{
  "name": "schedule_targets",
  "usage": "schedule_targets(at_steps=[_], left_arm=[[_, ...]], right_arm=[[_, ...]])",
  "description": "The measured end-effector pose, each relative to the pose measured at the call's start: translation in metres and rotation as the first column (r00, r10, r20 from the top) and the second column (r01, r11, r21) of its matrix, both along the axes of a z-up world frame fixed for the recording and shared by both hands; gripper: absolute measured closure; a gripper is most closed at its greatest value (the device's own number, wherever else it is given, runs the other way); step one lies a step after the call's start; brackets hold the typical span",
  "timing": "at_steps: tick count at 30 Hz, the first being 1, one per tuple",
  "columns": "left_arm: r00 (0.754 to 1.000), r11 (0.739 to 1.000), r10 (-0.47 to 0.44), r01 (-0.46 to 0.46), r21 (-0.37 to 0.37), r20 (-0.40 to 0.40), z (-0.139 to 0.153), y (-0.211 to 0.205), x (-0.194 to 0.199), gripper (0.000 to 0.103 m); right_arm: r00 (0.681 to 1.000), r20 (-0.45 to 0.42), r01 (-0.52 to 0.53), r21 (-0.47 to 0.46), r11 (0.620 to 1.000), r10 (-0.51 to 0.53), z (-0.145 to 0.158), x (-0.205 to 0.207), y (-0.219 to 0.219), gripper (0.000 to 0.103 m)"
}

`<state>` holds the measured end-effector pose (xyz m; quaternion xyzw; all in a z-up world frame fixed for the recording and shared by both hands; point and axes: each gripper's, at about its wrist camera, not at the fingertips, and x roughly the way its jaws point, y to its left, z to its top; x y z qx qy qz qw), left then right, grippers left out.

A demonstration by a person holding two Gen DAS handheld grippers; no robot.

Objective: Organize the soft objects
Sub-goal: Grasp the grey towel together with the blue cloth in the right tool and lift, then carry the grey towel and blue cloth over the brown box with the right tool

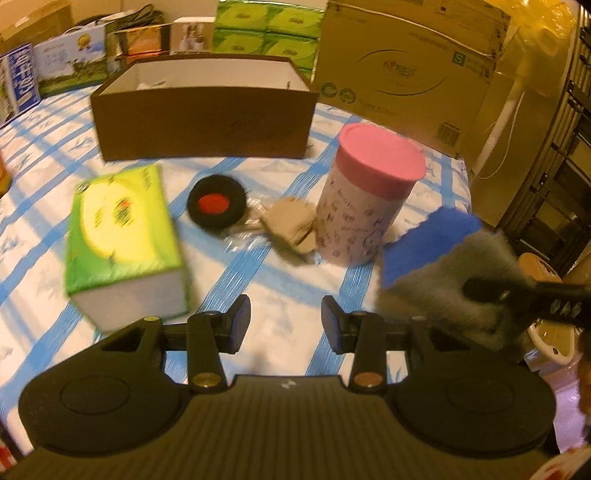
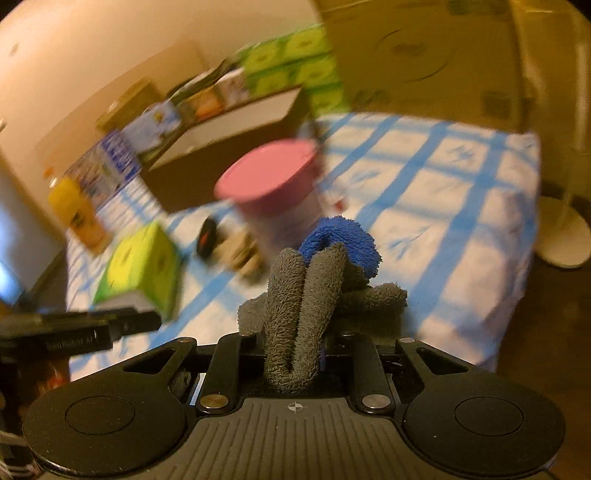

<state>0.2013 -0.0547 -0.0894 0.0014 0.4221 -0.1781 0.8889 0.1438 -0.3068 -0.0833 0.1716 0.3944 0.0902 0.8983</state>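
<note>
Right gripper clamped tight on a grey-and-blue fuzzy cloth; grey folds bunch up between the jaws, blue part pokes out at 12 o'clock above them. Cloth is lifted off the blue-checked white bedsheet, nothing under it touching. In the left wrist view the same cloth hangs at 3 o'clock, with a black finger of the right gripper across it.

Left gripper partly open, jaws apart with bare sheet between them, holding nothing. It hovers over the sheet.

From the left gripper: green tissue pack at 10 o'clock, lying flat. Black round pad with red centre at 11 o'clock. Beige crumpled fabric piece at 12 o'clock, on clear plastic wrap, touching or just beside the base of the pink-lidded canister at 1 o'clock, upright. Brown open box further back at 12 o'clock, white inside; contents cannot be told. Large cardboard carton behind at 1 o'clock. Green tissue packs stacked behind the box. Right wrist view blurred; orange bottle at 10 o'clock.
</note>
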Motion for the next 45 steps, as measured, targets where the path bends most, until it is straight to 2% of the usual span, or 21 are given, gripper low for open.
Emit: schedule_targets(at_steps=[8, 15, 23, 24, 27, 30, 31, 35, 40, 45], left_arm=[[0.997, 0.996, -0.064, 0.061, 0.062, 0.049, -0.015, -0.028, 0.045, 0.066], [0.988, 0.984, -0.132, 0.121, 0.130, 0.079, -0.034, -0.051, 0.073, 0.066], [0.974, 0.955, -0.203, 0.174, 0.239, 0.103, -0.056, -0.074, 0.090, 0.066], [0.972, 0.950, -0.212, 0.180, 0.254, 0.104, -0.059, -0.076, 0.092, 0.067], [0.969, 0.941, -0.228, 0.194, 0.277, 0.098, -0.065, -0.078, 0.096, 0.082], [0.969, 0.942, -0.230, 0.198, 0.273, 0.092, -0.068, -0.077, 0.099, 0.096], [0.968, 0.942, -0.231, 0.198, 0.269, 0.096, -0.067, -0.077, 0.099, 0.098], [0.966, 0.949, -0.225, 0.190, 0.250, 0.123, -0.057, -0.070, 0.097, 0.099], [0.973, 0.973, -0.176, 0.150, 0.173, 0.149, -0.032, -0.051, 0.094, 0.099], [0.972, 0.986, -0.137, 0.116, 0.116, 0.192, -0.001, -0.034, 0.090, 0.099]], right_arm=[[0.992, 0.014, 0.124, 0.008, 0.992, -0.124, 0.004, 0.025, -0.046, 0.082], [0.988, 0.022, 0.153, 0.017, 0.988, -0.154, -0.001, 0.047, -0.068, 0.082], [0.985, 0.021, 0.173, 0.029, 0.985, -0.173, -0.007, 0.062, -0.083, 0.082], [0.984, 0.019, 0.175, 0.030, 0.984, -0.175, -0.008, 0.063, -0.085, 0.082], [0.984, 0.017, 0.178, 0.030, 0.984, -0.178, -0.010, 0.066, -0.089, 0.082], [0.984, 0.017, 0.179, 0.025, 0.983, -0.180, -0.012, 0.069, -0.094, 0.082], [0.983, 0.018, 0.180, 0.025, 0.983, -0.180, -0.012, 0.070, -0.096, 0.082], [0.985, 0.025, 0.171, 0.026, 0.985, -0.172, -0.011, 0.073, -0.100, 0.082], [0.987, 0.038, 0.154, 0.029, 0.988, -0.155, -0.006, 0.078, -0.104, 0.082], [0.990, 0.051, 0.132, 0.045, 0.990, -0.134, 0.001, 0.086, -0.109, 0.082]])
